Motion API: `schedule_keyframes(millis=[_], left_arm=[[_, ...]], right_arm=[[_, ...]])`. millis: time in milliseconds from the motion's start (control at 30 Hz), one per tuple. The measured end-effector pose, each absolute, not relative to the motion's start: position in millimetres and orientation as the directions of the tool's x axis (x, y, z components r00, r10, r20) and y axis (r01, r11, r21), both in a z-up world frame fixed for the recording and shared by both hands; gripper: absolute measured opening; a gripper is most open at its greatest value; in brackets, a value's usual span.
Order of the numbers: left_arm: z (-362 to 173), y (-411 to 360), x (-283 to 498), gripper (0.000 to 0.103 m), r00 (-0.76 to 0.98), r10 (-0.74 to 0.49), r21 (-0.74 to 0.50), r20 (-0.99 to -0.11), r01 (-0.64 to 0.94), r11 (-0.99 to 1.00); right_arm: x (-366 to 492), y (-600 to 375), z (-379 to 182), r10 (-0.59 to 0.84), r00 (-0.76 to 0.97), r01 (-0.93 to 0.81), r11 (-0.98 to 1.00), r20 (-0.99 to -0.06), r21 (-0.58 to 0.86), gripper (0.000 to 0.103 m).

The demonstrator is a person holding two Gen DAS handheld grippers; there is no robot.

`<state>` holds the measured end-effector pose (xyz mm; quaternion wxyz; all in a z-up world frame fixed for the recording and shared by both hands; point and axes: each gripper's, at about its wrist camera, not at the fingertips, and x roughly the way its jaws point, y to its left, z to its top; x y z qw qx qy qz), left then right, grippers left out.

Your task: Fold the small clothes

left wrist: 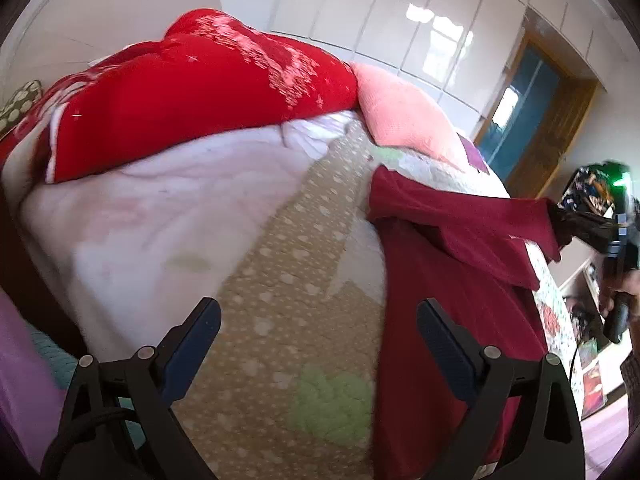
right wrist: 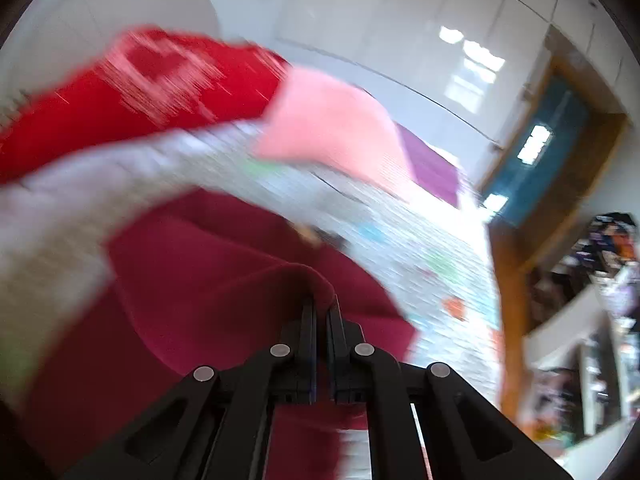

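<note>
A dark red garment (left wrist: pixel 448 300) lies on the bed's right side in the left wrist view, its upper part lifted and pulled to the right. My right gripper (left wrist: pixel 560 216) holds that lifted edge at the far right. In the blurred right wrist view, the right gripper (right wrist: pixel 322 300) is shut on a fold of the dark red garment (right wrist: pixel 208 280), which drapes below and to the left. My left gripper (left wrist: pixel 320 328) stands open above the tan patterned quilt (left wrist: pixel 280 280), with its right finger over the garment's left edge and nothing between the fingers.
A bright red blanket (left wrist: pixel 192 92) and a pink pillow (left wrist: pixel 400 116) lie at the head of the bed. White bedding (left wrist: pixel 160 216) covers the left part. A wooden door frame (left wrist: pixel 560 120) and cluttered shelves (right wrist: pixel 600 320) stand at the right. A hand (left wrist: pixel 624 292) holds the right gripper's handle.
</note>
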<state>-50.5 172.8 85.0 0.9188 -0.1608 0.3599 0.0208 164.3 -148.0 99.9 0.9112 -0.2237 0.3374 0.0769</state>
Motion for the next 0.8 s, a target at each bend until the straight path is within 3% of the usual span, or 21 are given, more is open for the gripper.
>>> schedule_keyframes(millis=[167, 233, 433, 633, 700, 800], left_arm=[[77, 155, -39, 0.098, 0.712, -0.083, -0.252, -0.697, -0.135, 0.958], [76, 149, -36, 0.098, 0.703, -0.082, -0.236, -0.706, -0.125, 0.964], [75, 133, -17, 0.098, 0.687, -0.091, -0.206, -0.721, -0.088, 0.975], [68, 104, 25, 0.098, 0.669, -0.112, -0.185, -0.735, -0.039, 0.982], [59, 98, 35, 0.098, 0.639, -0.137, -0.209, -0.757, -0.039, 0.977], [45, 89, 37, 0.098, 0.595, -0.168, -0.237, -0.786, -0.04, 0.971]], right_arm=[[209, -179, 34, -0.203, 0.686, -0.214, 0.861, -0.698, -0.461, 0.007], [219, -199, 23, -0.215, 0.67, -0.159, 0.893, -0.71, -0.421, 0.024], [216, -269, 40, -0.044, 0.685, 0.0, 0.998, -0.727, -0.061, 0.028], [207, -270, 42, 0.275, 0.671, -0.118, 0.956, -0.689, 0.268, 0.028], [216, -263, 30, 0.333, 0.635, -0.147, 0.938, -0.697, 0.314, 0.028], [245, -259, 1, 0.259, 0.6, -0.096, 0.962, -0.756, 0.254, 0.028]])
